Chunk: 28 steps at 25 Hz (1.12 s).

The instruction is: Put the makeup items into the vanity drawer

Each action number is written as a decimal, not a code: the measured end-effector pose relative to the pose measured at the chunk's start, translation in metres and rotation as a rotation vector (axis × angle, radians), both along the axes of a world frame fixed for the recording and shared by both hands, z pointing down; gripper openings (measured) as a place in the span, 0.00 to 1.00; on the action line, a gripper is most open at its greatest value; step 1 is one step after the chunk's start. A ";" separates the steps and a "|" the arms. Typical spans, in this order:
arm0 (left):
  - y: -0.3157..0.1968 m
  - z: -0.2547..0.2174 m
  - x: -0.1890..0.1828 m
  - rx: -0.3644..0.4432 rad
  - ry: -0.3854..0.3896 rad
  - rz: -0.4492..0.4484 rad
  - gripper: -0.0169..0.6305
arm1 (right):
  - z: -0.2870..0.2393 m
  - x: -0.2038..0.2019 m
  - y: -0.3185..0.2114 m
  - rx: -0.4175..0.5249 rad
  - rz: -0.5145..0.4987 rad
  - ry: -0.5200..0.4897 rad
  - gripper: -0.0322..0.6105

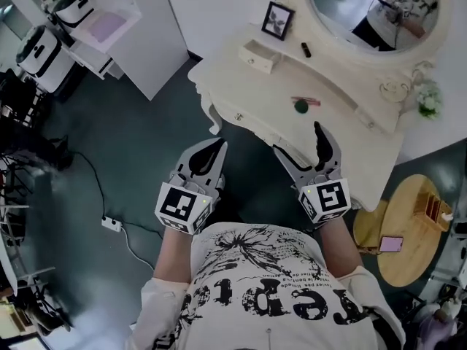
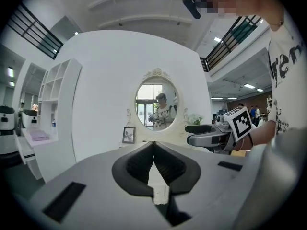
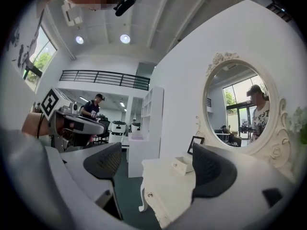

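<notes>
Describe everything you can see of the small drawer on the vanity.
The drawer is a small cream box that looks like painted wood, with a small knob on its front. It stands pulled out of the raised shelf under the mirror, level and open at the top, at the left end of the vanity top. Nothing can be made out inside it. A picture frame stands just behind it. Nothing rests on it.
</notes>
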<state>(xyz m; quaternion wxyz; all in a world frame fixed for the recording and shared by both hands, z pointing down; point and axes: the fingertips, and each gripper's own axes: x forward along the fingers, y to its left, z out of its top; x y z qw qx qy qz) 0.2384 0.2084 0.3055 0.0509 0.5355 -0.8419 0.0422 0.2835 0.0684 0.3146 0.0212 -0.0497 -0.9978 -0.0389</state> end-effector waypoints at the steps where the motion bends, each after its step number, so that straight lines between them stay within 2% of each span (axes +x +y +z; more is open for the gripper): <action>1: -0.003 0.000 -0.022 0.008 0.002 0.028 0.05 | 0.002 -0.021 -0.002 -0.003 0.026 0.008 0.78; 9: -0.025 0.004 -0.213 -0.006 0.041 0.204 0.05 | 0.021 -0.185 -0.019 -0.043 0.218 0.112 0.78; 14: -0.046 0.008 -0.300 -0.012 0.067 0.285 0.05 | 0.030 -0.249 -0.037 -0.055 0.327 0.170 0.77; 17: -0.067 0.018 -0.326 -0.026 0.101 0.342 0.05 | 0.042 -0.262 -0.052 -0.075 0.392 0.216 0.77; 20: -0.095 0.034 -0.337 -0.047 0.135 0.392 0.05 | 0.059 -0.262 -0.075 -0.097 0.459 0.271 0.77; 25: -0.150 0.065 -0.329 -0.097 0.183 0.495 0.05 | 0.102 -0.245 -0.121 -0.154 0.554 0.362 0.76; 28: -0.182 0.084 -0.318 -0.129 0.209 0.542 0.05 | 0.137 -0.227 -0.149 -0.193 0.598 0.451 0.74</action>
